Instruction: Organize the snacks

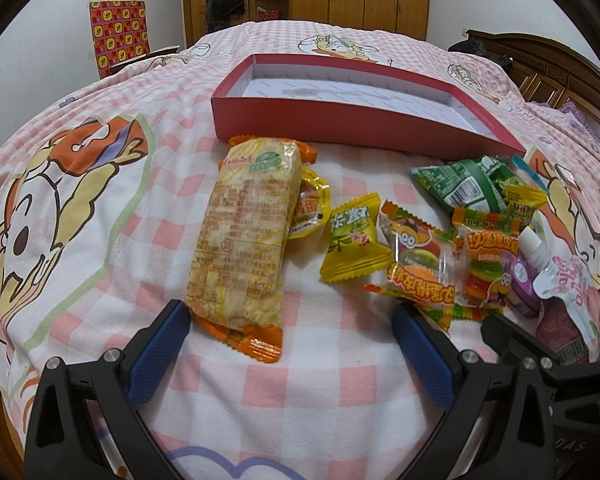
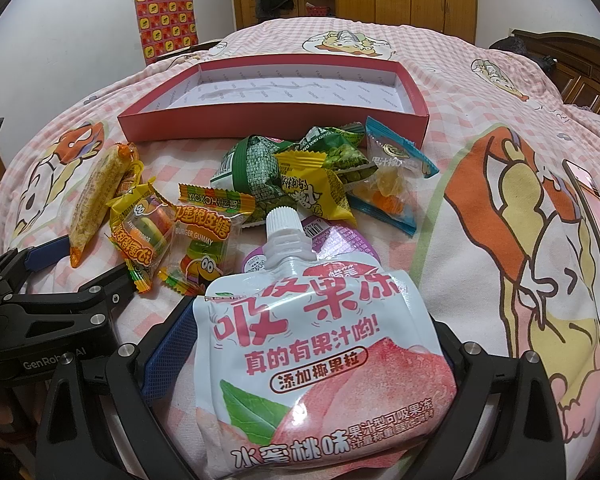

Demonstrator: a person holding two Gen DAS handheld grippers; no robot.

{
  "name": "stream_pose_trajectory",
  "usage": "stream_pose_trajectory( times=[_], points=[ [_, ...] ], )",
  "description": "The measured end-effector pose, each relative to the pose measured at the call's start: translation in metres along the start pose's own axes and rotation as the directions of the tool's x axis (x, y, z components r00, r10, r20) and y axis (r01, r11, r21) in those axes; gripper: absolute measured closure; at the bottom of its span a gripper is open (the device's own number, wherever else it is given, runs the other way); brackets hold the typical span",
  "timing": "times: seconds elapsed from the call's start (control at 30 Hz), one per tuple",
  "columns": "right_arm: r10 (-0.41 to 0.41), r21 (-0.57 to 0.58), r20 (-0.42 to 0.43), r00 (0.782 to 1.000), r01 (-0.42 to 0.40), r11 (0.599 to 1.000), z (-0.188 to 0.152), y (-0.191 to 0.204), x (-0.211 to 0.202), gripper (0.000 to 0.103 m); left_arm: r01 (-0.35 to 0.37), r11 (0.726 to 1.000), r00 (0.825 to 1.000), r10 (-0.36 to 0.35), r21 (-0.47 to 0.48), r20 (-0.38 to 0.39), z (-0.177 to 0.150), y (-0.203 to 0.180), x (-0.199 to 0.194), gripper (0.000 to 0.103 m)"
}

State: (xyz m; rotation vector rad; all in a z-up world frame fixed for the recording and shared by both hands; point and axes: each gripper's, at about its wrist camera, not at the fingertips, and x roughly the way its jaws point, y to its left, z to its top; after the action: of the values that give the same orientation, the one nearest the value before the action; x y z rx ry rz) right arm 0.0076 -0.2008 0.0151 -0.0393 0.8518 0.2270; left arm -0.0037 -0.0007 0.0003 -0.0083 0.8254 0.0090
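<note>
A shallow red box [image 1: 340, 124] [image 2: 260, 128] with a white inside lies open on the checked bedspread. In front of it, a long yellow-and-orange cracker pack [image 1: 244, 232] [image 2: 96, 192] lies with its near end just inside my left gripper's [image 1: 292, 324] [image 2: 88, 264] left finger; that gripper is open and holds nothing. A white peach jelly pouch [image 2: 320, 340] [image 1: 568, 292] lies between the wide-spread fingers of my right gripper [image 2: 312, 316] [image 1: 556, 312], which is open around it. The pouch hides the right gripper's right fingertip.
Loose snacks lie between the grippers and the box: burger gummy packs [image 1: 420, 256] [image 2: 196, 236], a yellow candy [image 1: 352, 240], green pea packs [image 1: 456, 184] [image 2: 260, 164], a blue gummy pack [image 2: 392, 176], a purple cup [image 2: 340, 240]. A pink phone [image 2: 592, 212] lies at right.
</note>
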Motion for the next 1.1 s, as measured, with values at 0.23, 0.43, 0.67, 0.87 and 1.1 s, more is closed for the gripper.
stream_pose_trajectory(
  times=[0.23, 0.43, 0.67, 0.87, 1.1],
  points=[
    [0.0, 0.0, 0.0, 1.0, 0.0, 1.0, 0.0001, 0.0, 0.0002, 0.004, 0.0, 1.0, 1.0, 0.0, 0.0, 0.0, 0.0, 0.0, 0.0, 0.0],
    [0.0, 0.0, 0.0, 1.0, 0.0, 1.0, 0.0001, 0.0, 0.0002, 0.004, 0.0, 1.0, 1.0, 0.0, 0.0, 0.001, -0.0001, 0.0, 0.0, 0.0],
    [0.0, 0.0, 0.001, 1.0, 0.0, 1.0, -0.0001, 0.0001, 0.0, 0.004, 0.0, 1.0, 1.0, 0.0, 0.0, 0.001, -0.0002, -0.0001, -0.0001, 0.0],
    [0.0, 0.0, 0.001, 1.0, 0.0, 1.0, -0.0002, 0.0002, -0.0006, 0.004, 0.001, 1.0, 1.0, -0.001, 0.0, 0.001, -0.0005, -0.0004, -0.0006, 0.0],
    [0.001, -0.001, 0.001, 1.0, -0.001, 1.0, -0.0004, 0.0008, -0.0028, 0.004, 0.008, 1.0, 1.0, -0.008, -0.005, 0.0, 0.0005, 0.0001, -0.0031, 0.0]
  ],
)
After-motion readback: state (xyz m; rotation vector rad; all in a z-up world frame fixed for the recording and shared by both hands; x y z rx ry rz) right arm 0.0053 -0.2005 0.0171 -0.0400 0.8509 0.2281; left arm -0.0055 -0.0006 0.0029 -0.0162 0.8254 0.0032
